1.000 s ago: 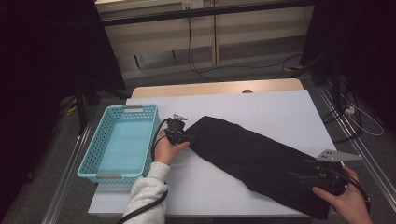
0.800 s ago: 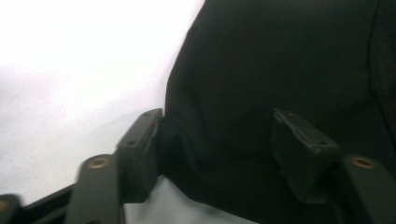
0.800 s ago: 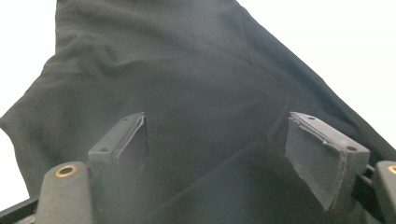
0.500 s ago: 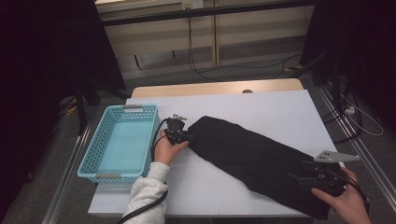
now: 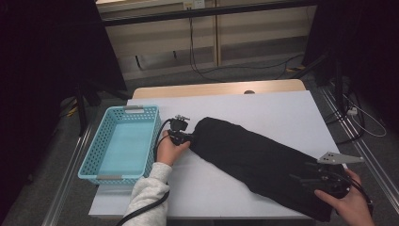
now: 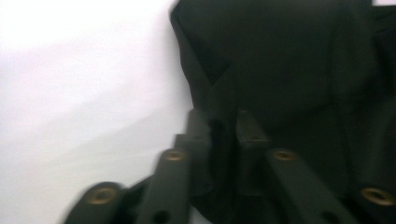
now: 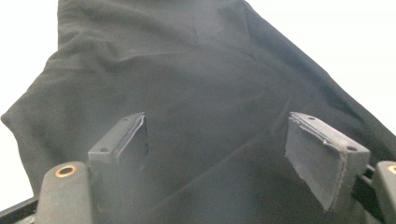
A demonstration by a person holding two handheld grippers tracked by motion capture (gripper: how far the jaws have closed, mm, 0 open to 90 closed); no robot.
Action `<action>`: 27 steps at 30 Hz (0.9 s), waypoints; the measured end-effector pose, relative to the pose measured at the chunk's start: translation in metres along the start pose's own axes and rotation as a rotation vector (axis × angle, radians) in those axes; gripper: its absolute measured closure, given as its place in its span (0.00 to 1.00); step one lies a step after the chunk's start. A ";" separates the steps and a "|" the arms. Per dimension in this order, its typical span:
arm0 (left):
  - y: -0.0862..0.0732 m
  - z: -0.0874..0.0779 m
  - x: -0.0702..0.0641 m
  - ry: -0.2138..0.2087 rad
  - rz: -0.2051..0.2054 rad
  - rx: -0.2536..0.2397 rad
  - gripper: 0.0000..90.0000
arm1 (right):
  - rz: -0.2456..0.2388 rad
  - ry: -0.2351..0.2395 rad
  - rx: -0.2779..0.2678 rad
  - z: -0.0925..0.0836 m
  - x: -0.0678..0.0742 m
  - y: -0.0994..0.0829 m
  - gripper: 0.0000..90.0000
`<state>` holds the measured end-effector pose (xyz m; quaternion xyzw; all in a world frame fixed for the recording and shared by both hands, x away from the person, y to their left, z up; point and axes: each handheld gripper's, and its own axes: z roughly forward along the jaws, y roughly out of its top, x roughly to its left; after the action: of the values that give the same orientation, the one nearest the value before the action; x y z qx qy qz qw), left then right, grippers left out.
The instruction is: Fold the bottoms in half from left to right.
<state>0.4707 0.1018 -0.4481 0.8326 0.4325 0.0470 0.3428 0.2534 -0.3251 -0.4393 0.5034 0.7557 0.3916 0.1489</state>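
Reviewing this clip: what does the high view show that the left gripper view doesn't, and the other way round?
High view alone: the turquoise basket left of the person's left hand, the right gripper at the garment's near end with its grey plate, and the floor and cables beyond the table.

Left gripper view alone: the left gripper close up. Its jaws, which have just been closing, pinch a fold at the garment's edge.

Both: the black garment lying on the white table, and the left gripper at its far end.
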 end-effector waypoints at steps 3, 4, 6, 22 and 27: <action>0.002 0.000 -0.002 0.008 0.003 0.015 0.89 | 0.002 0.002 -0.006 -0.001 0.000 0.000 0.24; 0.003 0.000 -0.002 0.006 0.002 0.021 0.90 | 0.001 0.003 -0.008 -0.001 0.000 0.000 0.24; 0.005 0.000 -0.001 0.005 -0.030 0.027 0.91 | 0.001 0.004 -0.010 -0.002 0.000 0.000 0.24; 0.029 -0.018 0.020 0.049 -0.173 0.012 0.93 | 0.014 0.018 -0.024 -0.004 0.000 -0.002 0.23; 0.028 -0.024 0.025 0.062 -0.180 -0.006 0.93 | 0.016 0.019 -0.025 -0.004 0.000 -0.002 0.23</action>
<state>0.4964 0.1220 -0.4183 0.7875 0.5158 0.0431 0.3346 0.2503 -0.3274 -0.4382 0.5038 0.7481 0.4068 0.1449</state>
